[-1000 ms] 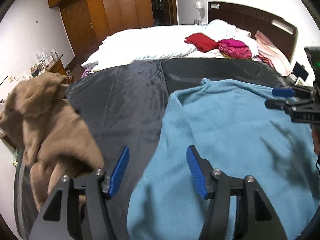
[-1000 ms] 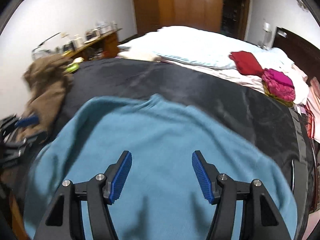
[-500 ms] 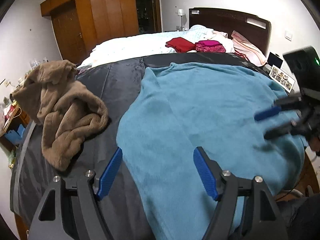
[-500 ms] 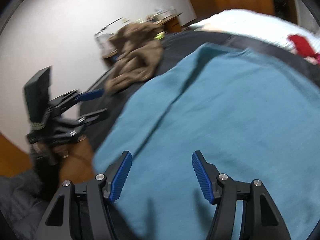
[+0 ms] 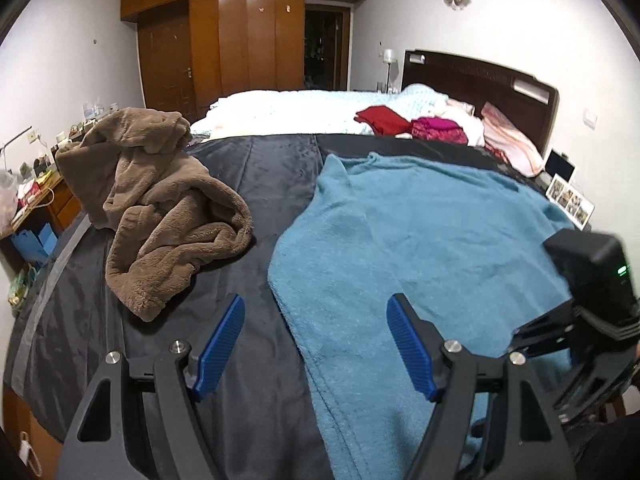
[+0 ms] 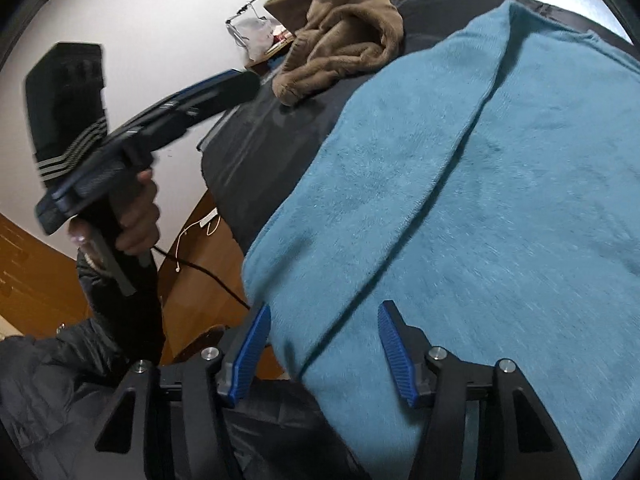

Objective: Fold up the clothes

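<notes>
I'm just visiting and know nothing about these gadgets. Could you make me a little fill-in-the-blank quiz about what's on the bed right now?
1. The garment spread flat on the dark sheet is coloured ____.
2. The crumpled brown fleece lies to the ____ of the spread garment in the left wrist view.
3. The left gripper and right gripper both have fingers that are ____, holding nothing.
4. The pads on the fingers are coloured ____.

Missing words: blue (teal); left; open; blue
</notes>
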